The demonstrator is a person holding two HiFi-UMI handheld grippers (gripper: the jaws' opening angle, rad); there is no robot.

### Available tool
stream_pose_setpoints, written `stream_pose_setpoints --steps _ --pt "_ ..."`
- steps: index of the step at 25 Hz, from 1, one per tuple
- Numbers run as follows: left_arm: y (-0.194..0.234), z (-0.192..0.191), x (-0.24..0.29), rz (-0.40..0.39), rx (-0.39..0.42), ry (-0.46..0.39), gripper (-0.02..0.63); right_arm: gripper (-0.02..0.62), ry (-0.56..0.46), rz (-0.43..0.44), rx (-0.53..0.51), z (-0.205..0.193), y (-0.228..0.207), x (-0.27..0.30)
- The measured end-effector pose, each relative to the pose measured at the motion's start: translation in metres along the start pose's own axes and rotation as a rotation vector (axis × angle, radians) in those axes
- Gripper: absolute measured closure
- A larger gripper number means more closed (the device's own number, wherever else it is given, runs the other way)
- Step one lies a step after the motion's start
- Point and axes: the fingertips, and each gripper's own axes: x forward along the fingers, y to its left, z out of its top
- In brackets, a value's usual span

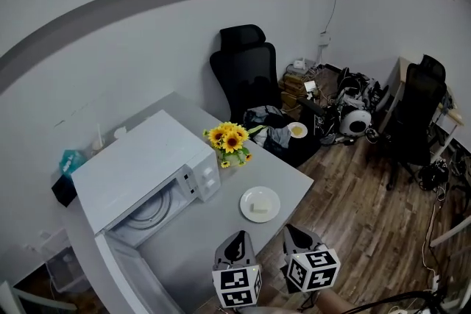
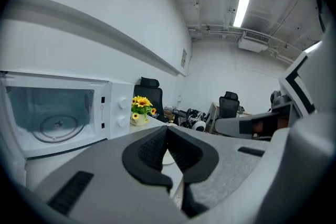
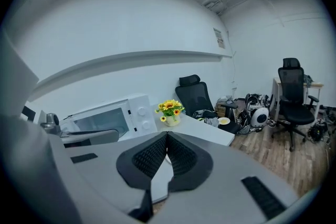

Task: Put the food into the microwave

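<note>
A white plate (image 1: 260,204) with a pale piece of food on it lies on the grey table (image 1: 294,176), near the table's front edge. To its left stands the white microwave (image 1: 140,169), its door (image 1: 129,268) swung open and the glass turntable (image 2: 56,124) showing inside. Both grippers hover at the near edge of the table, a little short of the plate. My left gripper (image 1: 237,243) is shut and empty, pads together (image 2: 167,131). My right gripper (image 1: 298,235) is beside it, also shut on nothing (image 3: 167,136).
A vase of sunflowers (image 1: 229,140) stands between the microwave's control panel and the plate. A black office chair (image 1: 250,73) behind the table carries clothes and a small plate (image 1: 297,130). Another black chair (image 1: 416,110) and cluttered gear (image 1: 353,110) stand on the wood floor to the right.
</note>
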Motion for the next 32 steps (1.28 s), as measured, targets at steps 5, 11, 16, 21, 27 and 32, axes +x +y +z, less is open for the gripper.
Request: stream_pose_setpoints --steps 5,11,16,21,27,32 --pt "0.01 0.008 0.015 0.019 -0.023 -0.003 0.604 0.58 0.021 0.056 0.035 0.009 0.003 0.021" --pt "0.016 0.002 0.021 0.046 -0.035 0.028 0.604 0.58 0.027 0.061 0.097 0.015 -0.015 0.031" --pt "0.009 0.003 0.032 0.066 -0.022 0.047 0.604 0.58 0.053 0.071 0.15 0.015 -0.035 0.048" --pt "0.016 0.002 0.059 0.134 -0.059 0.066 0.604 0.58 0.061 0.143 0.105 0.029 -0.043 0.079" --pt "0.012 0.02 0.092 0.186 -0.081 0.065 0.604 0.58 0.031 0.234 0.002 0.053 -0.048 0.103" --pt "0.015 0.025 0.107 0.209 -0.108 0.066 0.604 0.58 0.034 0.278 0.003 0.054 -0.047 0.119"
